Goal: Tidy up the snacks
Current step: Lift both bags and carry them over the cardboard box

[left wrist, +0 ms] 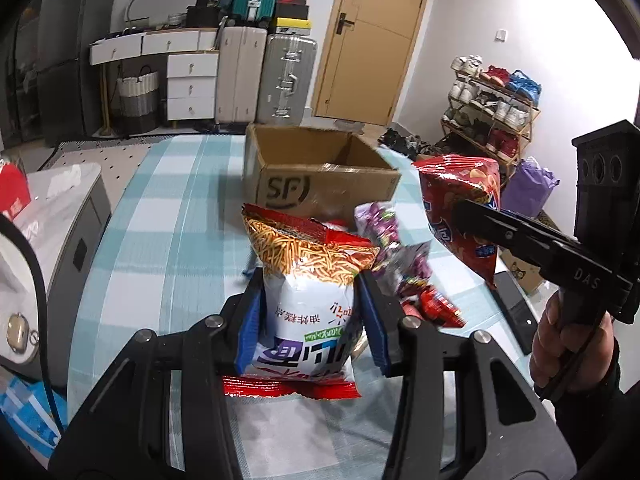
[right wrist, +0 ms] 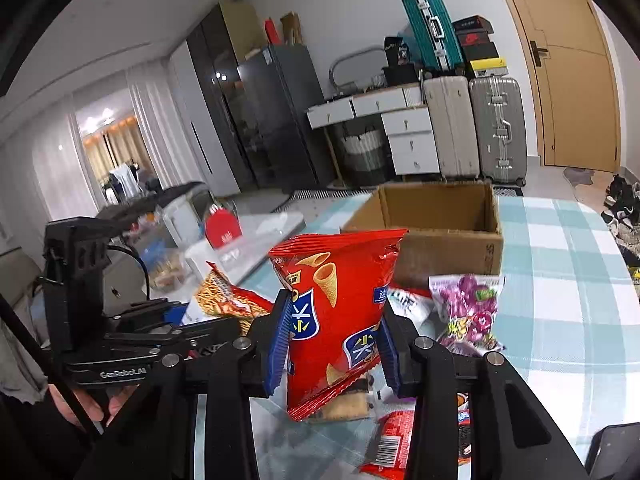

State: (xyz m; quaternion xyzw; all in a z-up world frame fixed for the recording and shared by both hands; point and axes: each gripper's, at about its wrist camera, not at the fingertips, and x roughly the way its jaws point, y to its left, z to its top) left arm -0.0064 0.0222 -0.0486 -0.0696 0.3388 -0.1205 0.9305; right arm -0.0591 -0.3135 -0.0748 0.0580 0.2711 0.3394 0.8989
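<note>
Between the left gripper (left wrist: pixel 312 320)'s jaws a noodle-snack bag (left wrist: pixel 308 280) stands clamped, long axis upright; beside it the right gripper (right wrist: pixel 332 344) pinches a red cone-snack bag (right wrist: pixel 336 312) upright above the bench (right wrist: pixel 560 280), near the cardboard box (right wrist: pixel 440 220).

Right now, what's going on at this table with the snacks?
A person holds a gripper in each hand. The left gripper is clamped on a noodle-snack bag; the right gripper is clamped on a red cone-snack bag. Both bags are off the table. The open cardboard box looks empty; more packets lie in front of it.
</note>
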